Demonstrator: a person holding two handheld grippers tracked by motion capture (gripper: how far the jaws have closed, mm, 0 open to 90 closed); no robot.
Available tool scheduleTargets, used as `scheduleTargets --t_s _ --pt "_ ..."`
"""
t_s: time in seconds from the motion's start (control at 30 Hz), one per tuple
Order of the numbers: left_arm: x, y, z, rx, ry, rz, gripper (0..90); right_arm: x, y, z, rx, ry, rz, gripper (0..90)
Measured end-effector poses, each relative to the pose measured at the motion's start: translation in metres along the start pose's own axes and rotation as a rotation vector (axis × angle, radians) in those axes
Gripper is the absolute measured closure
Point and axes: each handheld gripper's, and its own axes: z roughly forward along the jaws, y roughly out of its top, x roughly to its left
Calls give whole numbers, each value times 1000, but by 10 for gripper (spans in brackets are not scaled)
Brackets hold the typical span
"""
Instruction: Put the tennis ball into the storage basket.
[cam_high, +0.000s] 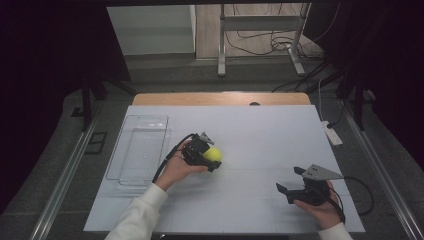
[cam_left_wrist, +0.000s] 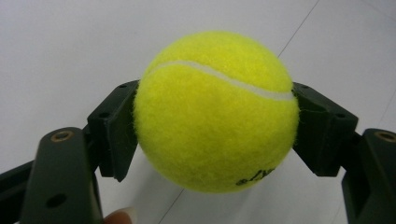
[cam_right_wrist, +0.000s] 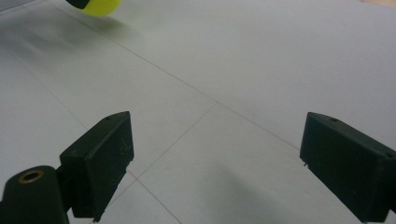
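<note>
we have the tennis ball (cam_left_wrist: 215, 111) clamped between the two black jaws of our left gripper (cam_high: 204, 153) — in the left gripper view one pad presses each side of the ball, the white seam curves across its upper face and some dark lettering sits low on it, and white table shows under it, though we cannot tell whether the ball touches the surface. in the high view the ball (cam_high: 212, 154) sticks out past the jaw tips, on the side of the left gripper that faces our right gripper (cam_high: 293, 184). the right gripper is held well apart from the ball, its jaws spread wide with nothing between them; in the right gripper view the ball (cam_right_wrist: 99, 6) sits far ahead of those jaws and off to their left, with bare white table (cam_right_wrist: 261, 70) in between. on the other side of the left gripper, just beyond our hand (cam_high: 176, 167), a clear plastic tray (cam_high: 136, 150) lies on the table — near, but not touching the gripper. nothing stands between the left gripper and the tray.
</note>
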Motion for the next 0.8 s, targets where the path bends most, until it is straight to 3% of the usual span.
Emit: scheduleTargets --t_s 0.8 --pt "-4 5 -38 -133 18 18 262 0 0 0 0 0 -1 102"
